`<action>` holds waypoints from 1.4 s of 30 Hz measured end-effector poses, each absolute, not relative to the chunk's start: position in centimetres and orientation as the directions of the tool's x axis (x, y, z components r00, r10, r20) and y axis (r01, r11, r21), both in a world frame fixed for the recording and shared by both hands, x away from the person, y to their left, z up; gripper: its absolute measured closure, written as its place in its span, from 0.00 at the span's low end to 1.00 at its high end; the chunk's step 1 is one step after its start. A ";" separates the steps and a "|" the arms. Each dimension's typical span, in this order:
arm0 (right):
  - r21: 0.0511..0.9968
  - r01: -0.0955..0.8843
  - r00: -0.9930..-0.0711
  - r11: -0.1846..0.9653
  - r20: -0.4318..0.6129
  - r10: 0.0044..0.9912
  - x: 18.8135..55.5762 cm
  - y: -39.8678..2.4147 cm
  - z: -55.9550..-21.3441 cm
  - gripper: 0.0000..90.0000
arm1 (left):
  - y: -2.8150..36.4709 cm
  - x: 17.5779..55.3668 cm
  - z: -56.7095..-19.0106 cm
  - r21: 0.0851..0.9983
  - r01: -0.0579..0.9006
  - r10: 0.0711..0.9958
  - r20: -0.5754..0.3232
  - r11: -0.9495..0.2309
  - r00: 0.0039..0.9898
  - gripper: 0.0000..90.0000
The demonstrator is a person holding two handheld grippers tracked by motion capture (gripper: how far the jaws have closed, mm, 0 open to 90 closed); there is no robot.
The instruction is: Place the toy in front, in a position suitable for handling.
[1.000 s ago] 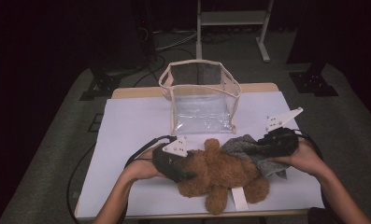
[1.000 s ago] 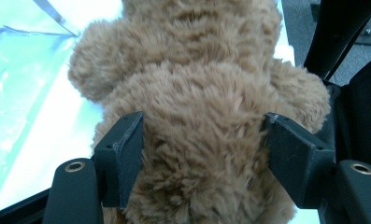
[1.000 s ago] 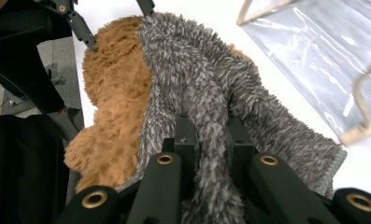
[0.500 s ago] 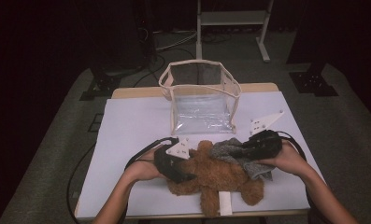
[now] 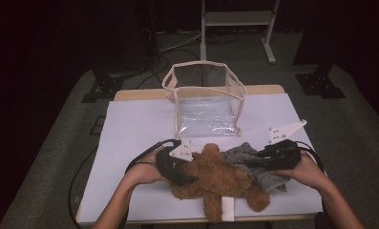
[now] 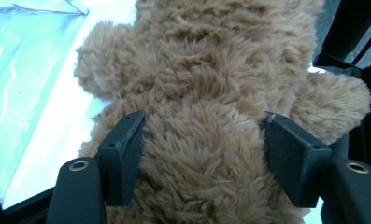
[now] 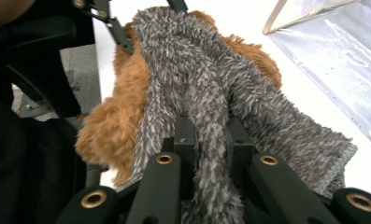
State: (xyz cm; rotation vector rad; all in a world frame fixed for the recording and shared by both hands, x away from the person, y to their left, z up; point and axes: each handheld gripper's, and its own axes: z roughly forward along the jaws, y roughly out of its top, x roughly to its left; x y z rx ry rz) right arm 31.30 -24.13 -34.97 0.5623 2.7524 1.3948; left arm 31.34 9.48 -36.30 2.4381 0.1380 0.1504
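A brown teddy bear (image 5: 220, 179) lies on the white table cover near the front edge. My left gripper (image 5: 184, 174) is shut on it from the left; in the left gripper view both pads (image 6: 127, 154) press into the bear's fur (image 6: 202, 93). A grey fuzzy cloth (image 5: 249, 162) is draped over the bear's right side. My right gripper (image 5: 263, 160) is shut on a fold of this cloth (image 7: 206, 93), with the bear (image 7: 108, 121) beneath it in the right gripper view. My right gripper's jaws (image 7: 211, 135) stand almost together around the fold.
A clear plastic bag with a beige rim (image 5: 204, 102) stands open at the back middle of the table, just beyond the bear. The white cover (image 5: 130, 124) is bare to the left. A white strip (image 5: 228, 210) lies under the bear. Dark floor and a metal stand (image 5: 237, 19) lie behind.
My right gripper with the grey cloth drifted left over the bear, then slightly back right. The left gripper and the bear have hardly moved.
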 end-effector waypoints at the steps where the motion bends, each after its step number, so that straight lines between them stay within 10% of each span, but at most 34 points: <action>1: 0.780 0.313 -0.936 0.543 0.154 0.317 31.6 -23.7 -35.1 0.87 | 9.6 31.4 -36.2 0.648 0.066 0.143 0.066 -0.759 0.988 0.36; 42: 0.762 0.217 -0.971 0.610 0.106 0.213 32.8 -16.8 -34.7 0.87 | 10.6 30.4 -36.5 0.650 0.052 0.112 0.051 -0.758 0.992 0.38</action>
